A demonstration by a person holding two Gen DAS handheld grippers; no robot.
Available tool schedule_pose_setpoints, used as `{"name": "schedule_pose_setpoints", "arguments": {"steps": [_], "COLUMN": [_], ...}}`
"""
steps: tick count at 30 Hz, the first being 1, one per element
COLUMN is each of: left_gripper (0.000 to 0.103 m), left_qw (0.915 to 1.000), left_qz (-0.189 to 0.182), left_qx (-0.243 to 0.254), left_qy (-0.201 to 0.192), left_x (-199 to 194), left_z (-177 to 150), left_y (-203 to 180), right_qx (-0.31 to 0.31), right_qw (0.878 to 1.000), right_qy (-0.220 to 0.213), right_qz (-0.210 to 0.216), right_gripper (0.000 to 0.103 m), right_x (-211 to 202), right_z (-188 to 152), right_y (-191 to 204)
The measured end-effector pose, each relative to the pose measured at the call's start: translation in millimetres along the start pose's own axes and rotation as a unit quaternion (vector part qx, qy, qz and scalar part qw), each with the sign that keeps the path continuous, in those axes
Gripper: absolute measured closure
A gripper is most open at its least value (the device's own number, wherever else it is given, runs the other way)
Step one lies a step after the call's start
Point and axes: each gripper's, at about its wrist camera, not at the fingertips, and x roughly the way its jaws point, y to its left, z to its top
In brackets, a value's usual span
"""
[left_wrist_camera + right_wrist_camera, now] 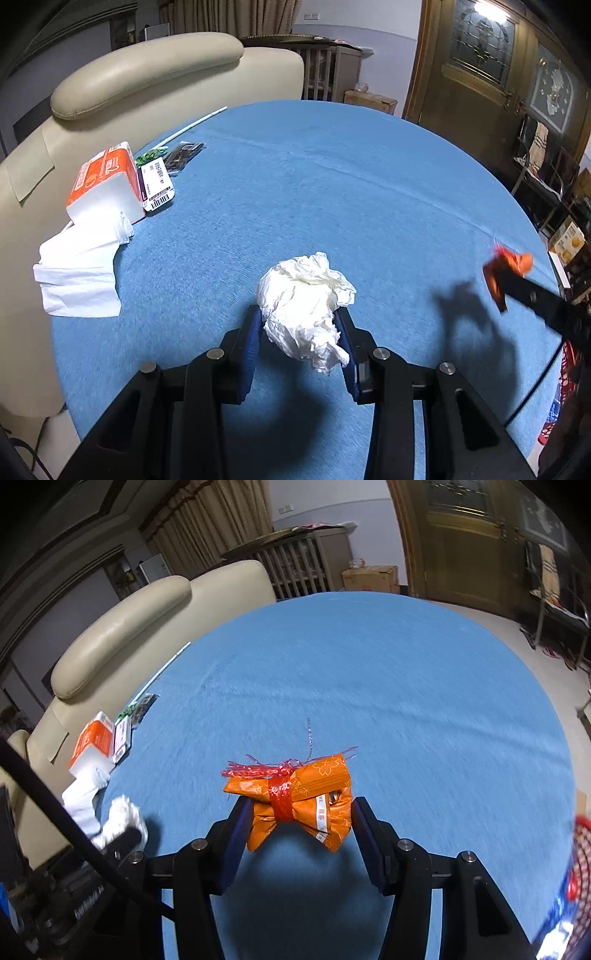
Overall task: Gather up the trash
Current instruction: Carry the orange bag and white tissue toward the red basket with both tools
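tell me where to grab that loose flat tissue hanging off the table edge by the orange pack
Take the flat tissue by its near corner lying on the blue table, coming down from above. It lies thin and spread with part draped over the edge, so a pinch at a free corner beats a grab across the middle.

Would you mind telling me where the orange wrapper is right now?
The orange wrapper sits between the right gripper's pads, held above the blue tablecloth, centre of the right wrist view.

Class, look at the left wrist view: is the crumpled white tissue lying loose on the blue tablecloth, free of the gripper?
No: the crumpled white tissue is clamped between the left gripper pads, above the blue tablecloth.
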Motion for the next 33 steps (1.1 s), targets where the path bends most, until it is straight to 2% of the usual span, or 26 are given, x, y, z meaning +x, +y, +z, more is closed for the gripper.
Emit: {"name": "schedule_pose_setpoints", "arguments": {"steps": [8, 17, 33], "left_gripper": [0.062, 0.062, 0.062], "left_qw": [0.9998, 0.9984, 0.9961], "left_qz": [0.000, -0.012, -0.034], "left_qx": [0.021, 0.054, 0.080], "left_qy": [-0.005, -0.013, -0.017], "left_x": [-17, -28, -32], "left_z": [-7, -12, -20], "left_y": [-23, -59, -84], "right_qx": [0.021, 0.047, 0.078], "right_qw": [1.000, 0.998, 0.996], "right_qy": [-0.007, -0.029, -0.044], "right_qz": [0.014, 0.015, -0.003], "right_gripper": [0.045, 0.045, 0.045], "right_x": [-42, -77, -103], "right_z": [-37, -57, -76], "right_y": [-24, -50, -78]}}
